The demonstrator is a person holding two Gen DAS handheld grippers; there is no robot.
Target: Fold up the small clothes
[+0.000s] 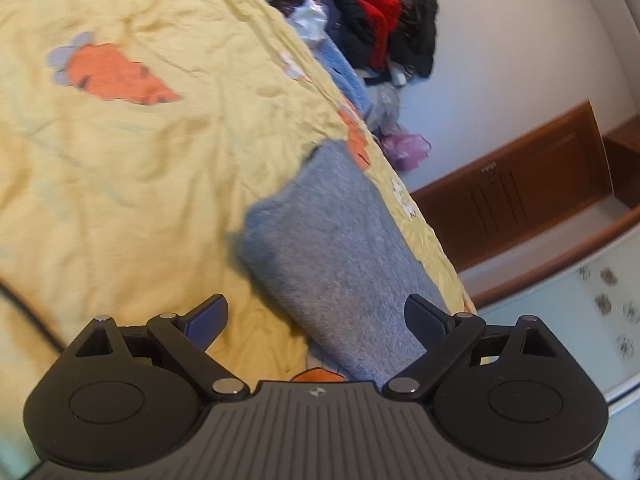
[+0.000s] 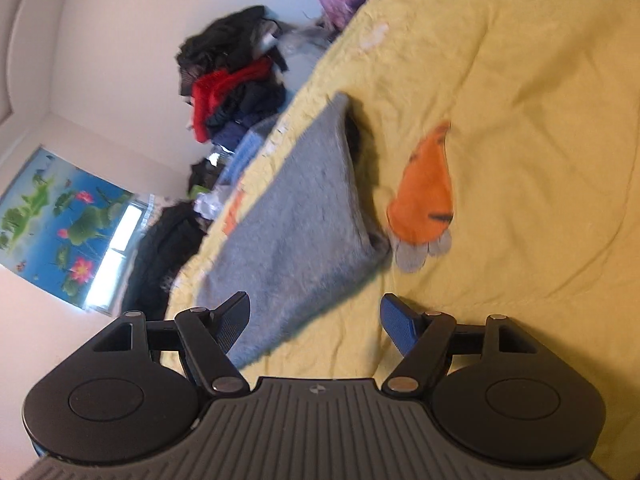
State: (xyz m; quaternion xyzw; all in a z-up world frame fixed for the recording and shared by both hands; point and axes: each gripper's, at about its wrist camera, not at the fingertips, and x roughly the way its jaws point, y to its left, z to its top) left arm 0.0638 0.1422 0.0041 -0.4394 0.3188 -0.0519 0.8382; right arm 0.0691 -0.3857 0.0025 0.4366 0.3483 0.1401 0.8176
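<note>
A folded grey garment [image 1: 332, 256] lies on the yellow bedspread [image 1: 120, 160] near the bed's edge. It also shows in the right wrist view [image 2: 296, 220], folded into a thick oblong. My left gripper [image 1: 316, 316] is open and empty, hovering just above the near end of the grey garment. My right gripper [image 2: 316, 320] is open and empty, its fingers on either side of the garment's near corner, above the bedspread [image 2: 520, 160].
A pile of dark, red and blue clothes [image 1: 372, 28] lies past the bed's far edge, also in the right wrist view [image 2: 232, 88]. A brown wooden cabinet [image 1: 520, 196] stands by the wall. A lotus poster [image 2: 60, 224] hangs beside a window.
</note>
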